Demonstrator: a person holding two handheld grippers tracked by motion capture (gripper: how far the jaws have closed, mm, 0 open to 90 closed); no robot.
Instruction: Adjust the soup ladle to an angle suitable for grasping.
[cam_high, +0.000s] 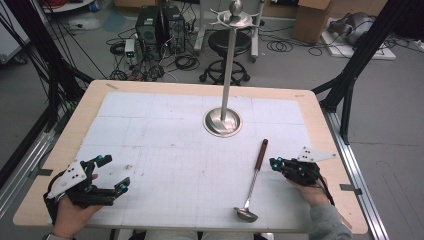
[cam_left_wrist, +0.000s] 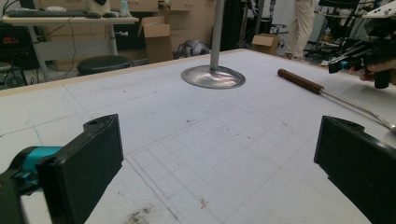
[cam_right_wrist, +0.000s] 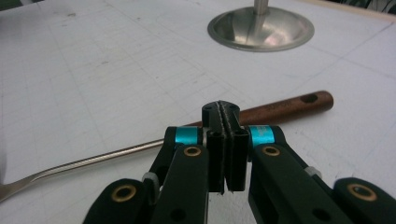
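Wooden-handled ladle (cam_high: 255, 179) lies flat on the white grid mat of the desk (cam_high: 55, 150), its handle toward the steel stand base (cam_high: 222, 121) and its bowl toward my near edge. My right gripper (cam_high: 273, 162) sits just beside the handle, on its right, fingers clenched together on nothing; in the right gripper view they meet in front of the handle. My left gripper (cam_high: 113, 173) rests at the near left, well apart from the ladle, fingers released and spread wide over bare mat.
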